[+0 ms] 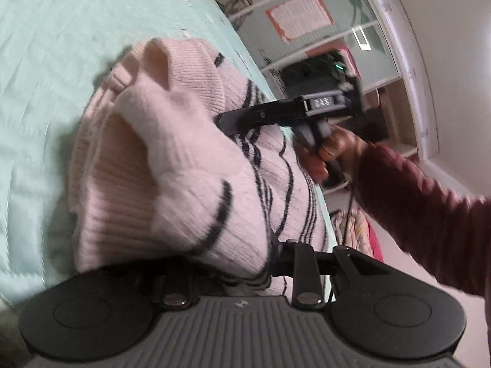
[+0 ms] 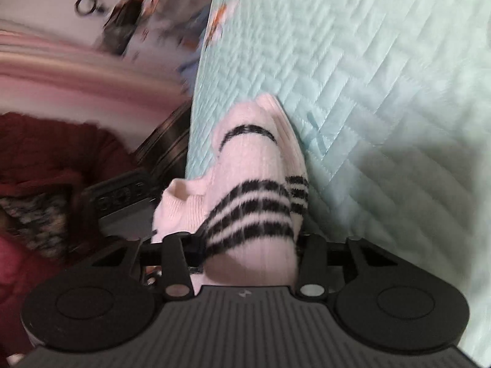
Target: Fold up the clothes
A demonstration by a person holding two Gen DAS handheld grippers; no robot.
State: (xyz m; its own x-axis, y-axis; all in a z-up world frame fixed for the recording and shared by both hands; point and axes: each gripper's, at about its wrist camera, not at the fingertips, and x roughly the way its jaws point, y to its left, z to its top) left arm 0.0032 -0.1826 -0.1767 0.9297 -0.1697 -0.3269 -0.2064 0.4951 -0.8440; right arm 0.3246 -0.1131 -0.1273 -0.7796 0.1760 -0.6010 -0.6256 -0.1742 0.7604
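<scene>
A pale pink ribbed sweater (image 1: 172, 165) with black stripes lies bunched on a mint quilted bedspread (image 1: 46, 76). In the left wrist view the knit drapes over my left gripper (image 1: 239, 263) and hides the fingertips; fabric runs out from between the jaws. My right gripper (image 1: 222, 119) comes in from the right, its black fingers closed together with their tips pressed into the sweater's striped part. A hand (image 1: 325, 150) in a maroon sleeve holds it. In the right wrist view the striped sweater (image 2: 254, 165) fills the gap of the right gripper (image 2: 245, 245) and covers its fingertips.
The bedspread's edge (image 2: 196, 122) runs down the middle of the right wrist view, with blurred room and maroon clothing (image 2: 46, 153) to its left. A white rail and wall shelves (image 1: 383, 98) stand beyond the bed. Bare quilt (image 2: 383, 92) stretches away past the sweater.
</scene>
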